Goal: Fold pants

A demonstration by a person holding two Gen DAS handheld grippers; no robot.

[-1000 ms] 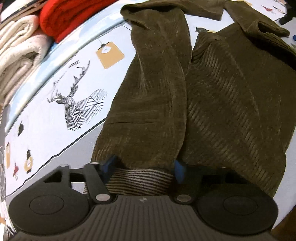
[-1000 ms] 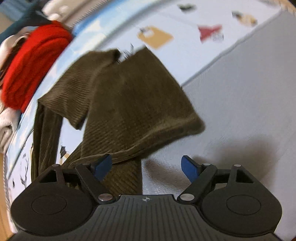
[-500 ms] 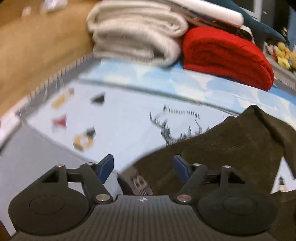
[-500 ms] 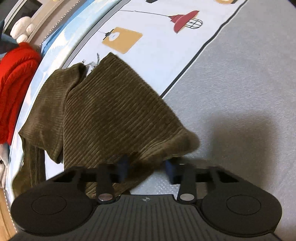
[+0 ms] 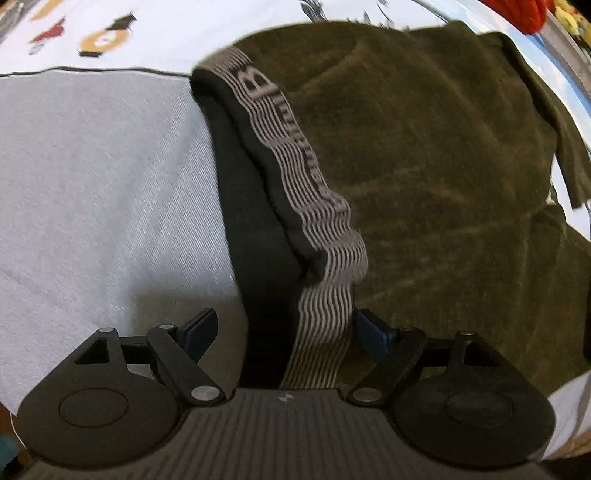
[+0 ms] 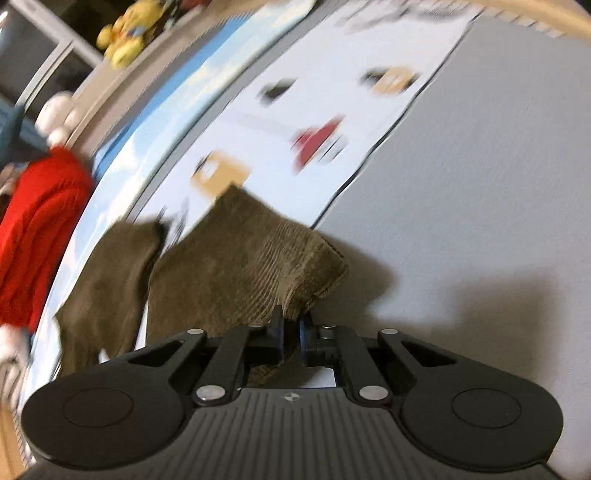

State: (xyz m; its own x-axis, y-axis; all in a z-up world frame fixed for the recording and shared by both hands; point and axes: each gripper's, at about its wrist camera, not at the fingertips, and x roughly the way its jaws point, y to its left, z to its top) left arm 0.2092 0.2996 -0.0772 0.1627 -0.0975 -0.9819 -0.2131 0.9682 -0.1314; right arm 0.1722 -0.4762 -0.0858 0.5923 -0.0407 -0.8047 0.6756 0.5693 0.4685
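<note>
Dark olive corduroy pants (image 5: 424, 147) lie on the bed, with their striped elastic waistband (image 5: 295, 166) running down toward me. My left gripper (image 5: 286, 330) straddles the waistband's near end; its jaws are opening, and the blue pads stand apart from the band on both sides. In the right wrist view the pants leg (image 6: 240, 266) is bunched up, and its lower corner hangs between the blue pads. My right gripper (image 6: 291, 328) is closing on that corner, the pads nearly together with cloth pinched between them.
The bed has a grey sheet (image 6: 480, 184) and a white printed cover (image 6: 295, 110). A red folded blanket (image 6: 33, 229) lies at the far left edge, with yellow plush toys (image 6: 125, 33) on a ledge behind. Grey sheet (image 5: 92, 184) lies left of the waistband.
My right gripper went from wide open to pinched on the leg's corner and carried it along, bunching the cloth. My left gripper swung across the bed; it now sits open over the waistband.
</note>
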